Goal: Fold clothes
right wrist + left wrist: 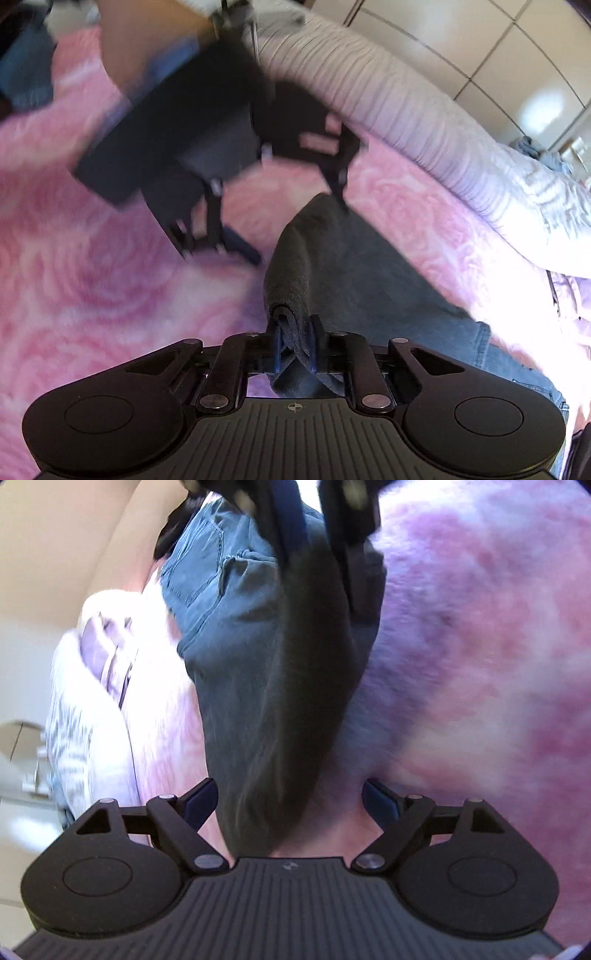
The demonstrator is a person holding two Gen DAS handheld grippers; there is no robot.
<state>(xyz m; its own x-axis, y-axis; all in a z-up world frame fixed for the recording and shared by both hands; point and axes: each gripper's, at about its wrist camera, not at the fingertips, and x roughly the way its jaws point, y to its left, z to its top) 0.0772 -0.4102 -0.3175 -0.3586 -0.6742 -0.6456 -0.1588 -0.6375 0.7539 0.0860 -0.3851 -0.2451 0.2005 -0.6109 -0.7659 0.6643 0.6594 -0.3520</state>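
A pair of dark blue-grey jeans (pixel 266 672) lies on a fluffy pink blanket (pixel 480 646). In the left wrist view my left gripper (pixel 290 801) is open, its fingers spread on either side of the folded jeans leg. My right gripper (pixel 317 524) shows at the top, at the far end of the jeans. In the right wrist view my right gripper (pixel 294 345) is shut on a folded edge of the jeans (pixel 351 266). The left gripper (pixel 295 225) shows there open, blurred, above the jeans' far end.
A white ribbed duvet (pixel 406 122) runs along the far edge of the pink blanket (pixel 92 266). A pale lilac garment (pixel 107 653) lies beside the jeans. Wardrobe doors (pixel 498 55) stand behind.
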